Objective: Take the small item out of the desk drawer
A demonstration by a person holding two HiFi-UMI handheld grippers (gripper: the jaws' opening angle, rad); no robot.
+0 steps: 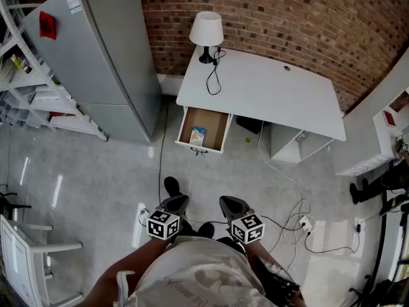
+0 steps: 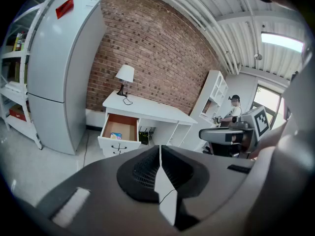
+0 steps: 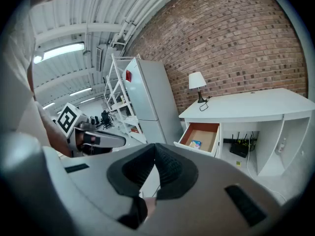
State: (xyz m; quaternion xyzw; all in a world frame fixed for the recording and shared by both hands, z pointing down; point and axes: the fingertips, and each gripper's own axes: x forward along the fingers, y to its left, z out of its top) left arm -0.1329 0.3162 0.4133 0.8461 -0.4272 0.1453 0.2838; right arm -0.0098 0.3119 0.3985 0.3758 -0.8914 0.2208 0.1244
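The white desk (image 1: 275, 101) stands against the brick wall with its left drawer (image 1: 203, 147) pulled out. A small colourful packet (image 1: 197, 136) lies on the drawer's wooden bottom, also seen as the packet (image 2: 115, 135) and the packet (image 3: 195, 144). Both grippers are held close to the person's body, far from the desk. My left gripper (image 1: 177, 202) is shut and empty, its pads meeting at the left gripper's tip (image 2: 160, 147). My right gripper (image 1: 231, 203) is shut too, with nothing between the pads at its tip (image 3: 155, 146).
A white lamp (image 1: 206, 34) with a black cord sits on the desk's back left corner. A grey fridge (image 1: 105, 56) and white shelving (image 1: 25, 88) stand at the left. Cables and a power strip (image 1: 305, 223) lie on the floor at the right. A white chair (image 1: 25, 261) is at the lower left.
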